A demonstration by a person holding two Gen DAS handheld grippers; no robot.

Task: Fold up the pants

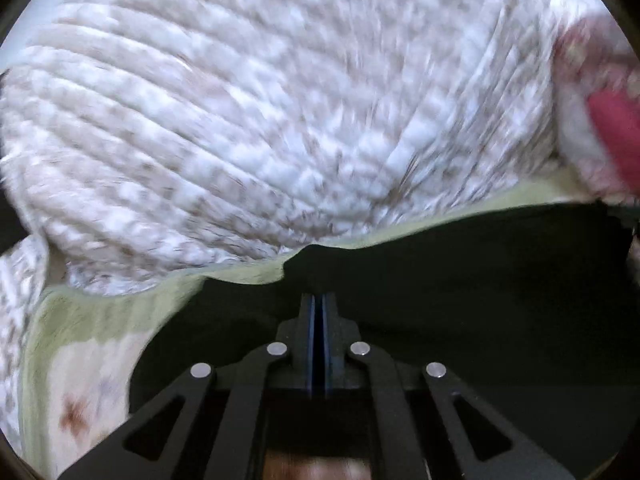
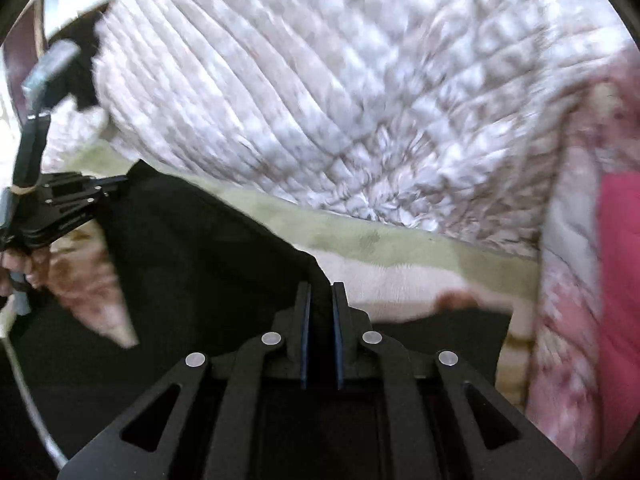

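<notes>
Black pants (image 2: 192, 248) lifted off the bed sheet (image 2: 400, 248), stretched between both grippers. Left gripper (image 1: 319, 308) fingers pinched closed on the fabric edge; right gripper (image 2: 320, 300) fingers clamped on a bunched fold. Quilted blanket (image 1: 260, 100) heaped behind, frames motion-blurred

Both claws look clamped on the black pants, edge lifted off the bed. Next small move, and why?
Probably carry the held edge forward and lay it down to make the fold. The left claw and right claw both look shut on the black pants, whose edge hangs lifted between them above the green-bordered sheet. Both views are motion-blurred, so the exact fold line is unclear.
</notes>
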